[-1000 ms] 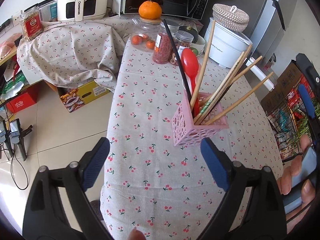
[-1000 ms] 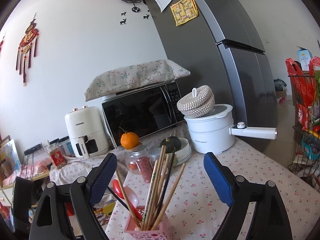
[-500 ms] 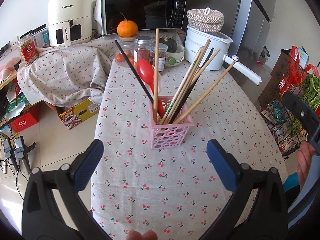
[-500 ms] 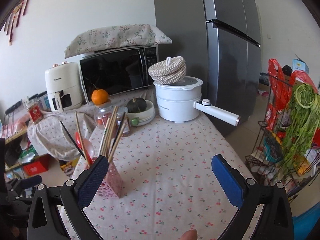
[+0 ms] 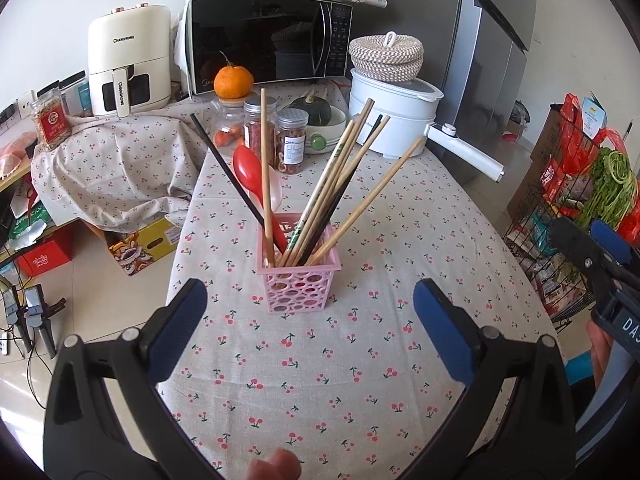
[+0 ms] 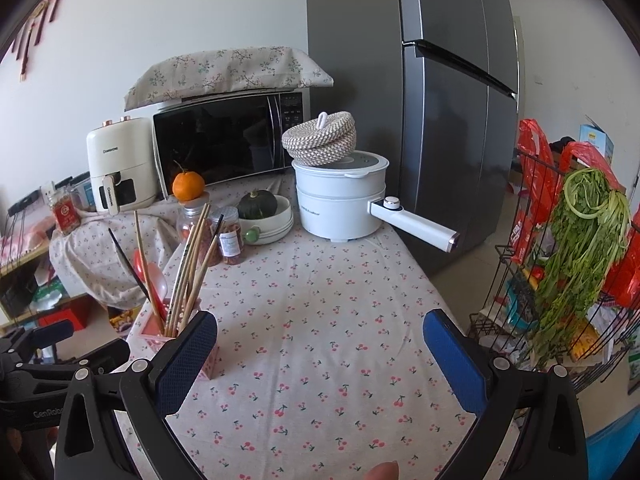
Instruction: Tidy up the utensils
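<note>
Left hand-held gripper (image 5: 310,326): fingers spread wide apart, nothing between them; hovering above the surface, just in front of the pink basket.
Right hand-held gripper (image 6: 320,354): fingers wide apart, holding nothing; off to the right of the basket, above bare cloth.
Pink basket (image 5: 298,282): upright on the surface (image 5: 400,240), near the left edge, roughly midway along; square, with round holes in its walls. In the right wrist view, partly hidden behind the left blue finger pad (image 6: 186,362).
Chopsticks (image 5: 340,184): standing in the basket, fanned out; most wooden and leaning right, one wooden stick nearly upright, one black stick (image 5: 228,172) leaning left, another dark one among the wooden bunch.
Red spoon (image 5: 250,170): in the basket, bowl end up, behind the upright stick; a pale spoon just beside it.
Surface covering: cherry-print cloth, draped over the edges.
Far end of surface: white pot (image 5: 390,116) with a long handle pointing right and a woven lid on top; bowl holding a dark green squash (image 5: 310,110); three jars (image 5: 292,142), with an orange (image 5: 233,83) sitting on the leftmost one.
Behind: microwave (image 5: 266,46) under a flowered cloth, white air fryer (image 5: 128,64) to its left, grey fridge (image 6: 440,100) to the right.
Right side: wire rack with green vegetables (image 6: 580,240) and red bags.
</note>
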Motion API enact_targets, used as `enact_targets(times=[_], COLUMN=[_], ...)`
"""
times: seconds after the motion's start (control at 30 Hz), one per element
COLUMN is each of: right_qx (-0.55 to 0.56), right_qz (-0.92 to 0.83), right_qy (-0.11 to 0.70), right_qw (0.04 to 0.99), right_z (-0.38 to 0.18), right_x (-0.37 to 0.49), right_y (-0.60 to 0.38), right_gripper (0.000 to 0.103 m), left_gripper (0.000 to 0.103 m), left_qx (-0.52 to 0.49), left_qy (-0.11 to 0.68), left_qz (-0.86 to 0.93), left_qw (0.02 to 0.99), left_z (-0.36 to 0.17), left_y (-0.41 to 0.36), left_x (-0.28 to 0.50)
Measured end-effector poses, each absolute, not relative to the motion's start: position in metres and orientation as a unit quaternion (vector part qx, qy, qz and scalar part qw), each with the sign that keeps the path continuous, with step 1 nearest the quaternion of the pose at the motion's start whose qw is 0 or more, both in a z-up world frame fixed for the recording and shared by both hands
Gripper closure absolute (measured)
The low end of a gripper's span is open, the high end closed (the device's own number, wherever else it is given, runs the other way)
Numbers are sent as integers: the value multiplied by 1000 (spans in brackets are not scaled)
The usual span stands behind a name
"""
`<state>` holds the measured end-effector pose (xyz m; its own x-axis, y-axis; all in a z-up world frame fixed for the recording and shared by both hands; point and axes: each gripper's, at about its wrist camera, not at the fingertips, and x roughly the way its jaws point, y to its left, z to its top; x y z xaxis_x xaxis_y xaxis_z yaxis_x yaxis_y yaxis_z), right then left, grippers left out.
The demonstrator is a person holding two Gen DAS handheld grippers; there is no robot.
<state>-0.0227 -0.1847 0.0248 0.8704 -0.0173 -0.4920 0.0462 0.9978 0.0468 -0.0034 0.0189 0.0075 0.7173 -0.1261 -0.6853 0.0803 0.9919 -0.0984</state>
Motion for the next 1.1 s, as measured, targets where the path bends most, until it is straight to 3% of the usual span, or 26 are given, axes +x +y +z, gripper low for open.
enact_targets(times=[1.1], right_qx=[38], right_qz=[-12], right_qy=[275], right_qw=[960], right_z=[15], right_x=[-16], right_y=[-187], right_gripper=[0], left_gripper=[1], left_qx=[-31], left_qy=[381], left_qz=[-46], left_qw=[923], left_z=[4], left_y=[12], left_x=[-2])
